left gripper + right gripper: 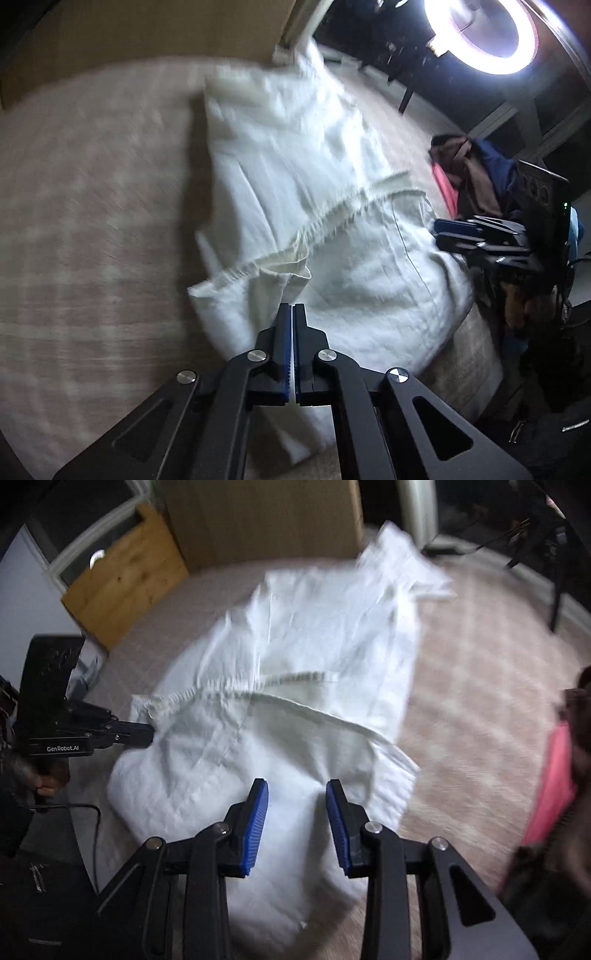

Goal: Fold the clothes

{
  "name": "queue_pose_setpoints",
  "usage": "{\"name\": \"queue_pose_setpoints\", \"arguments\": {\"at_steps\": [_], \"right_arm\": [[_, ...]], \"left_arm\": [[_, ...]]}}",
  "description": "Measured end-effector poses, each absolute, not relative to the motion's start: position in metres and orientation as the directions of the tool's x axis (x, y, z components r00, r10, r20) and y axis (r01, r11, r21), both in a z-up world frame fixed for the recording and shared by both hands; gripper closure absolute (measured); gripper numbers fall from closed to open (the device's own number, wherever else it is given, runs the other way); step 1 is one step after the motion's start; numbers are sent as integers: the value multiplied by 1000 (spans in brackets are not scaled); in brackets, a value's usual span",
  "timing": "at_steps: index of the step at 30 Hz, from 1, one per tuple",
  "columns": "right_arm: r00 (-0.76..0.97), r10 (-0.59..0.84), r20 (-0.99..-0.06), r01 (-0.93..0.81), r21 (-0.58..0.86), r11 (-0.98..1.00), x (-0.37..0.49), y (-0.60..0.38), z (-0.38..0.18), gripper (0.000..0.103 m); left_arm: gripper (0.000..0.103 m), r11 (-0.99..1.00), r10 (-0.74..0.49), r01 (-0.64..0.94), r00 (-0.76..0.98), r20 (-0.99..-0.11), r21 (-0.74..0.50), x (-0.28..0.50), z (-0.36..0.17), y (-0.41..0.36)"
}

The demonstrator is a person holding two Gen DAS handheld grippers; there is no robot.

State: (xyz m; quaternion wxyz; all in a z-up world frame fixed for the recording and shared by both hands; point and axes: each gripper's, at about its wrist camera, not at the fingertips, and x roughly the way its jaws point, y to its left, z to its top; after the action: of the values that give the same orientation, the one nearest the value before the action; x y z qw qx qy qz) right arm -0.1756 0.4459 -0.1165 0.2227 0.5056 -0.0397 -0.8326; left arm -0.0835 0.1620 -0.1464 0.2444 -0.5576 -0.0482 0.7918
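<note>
A crumpled white cotton garment [280, 686] lies across the pink checked bed [480, 686]. The left hand-held gripper [292, 314] is clamped on its frayed hem; the right hand-held gripper [297, 794] hovers half-open above it, gripping nothing.

White garment [295, 192]: far end blurring. Checked bed cover [92, 221]: pattern smearing. Pile of dark clothes [480, 173]: partly hiding behind the right hand-held gripper [439, 232]. Pink cloth [554, 786]: running off the frame edge.

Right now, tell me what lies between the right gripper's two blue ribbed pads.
Only the white cotton garment, seen in the right wrist view. The right gripper hangs open over its near fold, and the pads press on nothing.
</note>
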Motion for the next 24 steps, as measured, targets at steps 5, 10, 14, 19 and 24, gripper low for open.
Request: {"name": "queue_pose_setpoints", "arguments": {"at_steps": [5, 10, 14, 19, 24], "right_arm": [[-457, -444, -771, 294, 340, -893, -177, 480, -94, 66], [-355, -505, -787, 351, 388, -852, -230, 462, -116, 59], [-268, -554, -788, 422, 421, -803, -239, 440, -129, 91], [-297, -567, -768, 542, 353, -763, -192, 429, -99, 97], [-345, -580, -738, 443, 417, -794, -200, 459, -89, 97]], "left_arm": [[68, -889, 398, -371, -336, -854, -268, -81, -127, 163], [77, -895, 348, -387, -299, -888, -220, -92, -154, 166], [97, -878, 351, -433, -293, -889, -204, -90, -161, 169], [99, -860, 422, -431, -303, -855, -272, -76, -139, 154], [100, -854, 437, -441, -319, -841, -276, -78, -131, 153]]}}
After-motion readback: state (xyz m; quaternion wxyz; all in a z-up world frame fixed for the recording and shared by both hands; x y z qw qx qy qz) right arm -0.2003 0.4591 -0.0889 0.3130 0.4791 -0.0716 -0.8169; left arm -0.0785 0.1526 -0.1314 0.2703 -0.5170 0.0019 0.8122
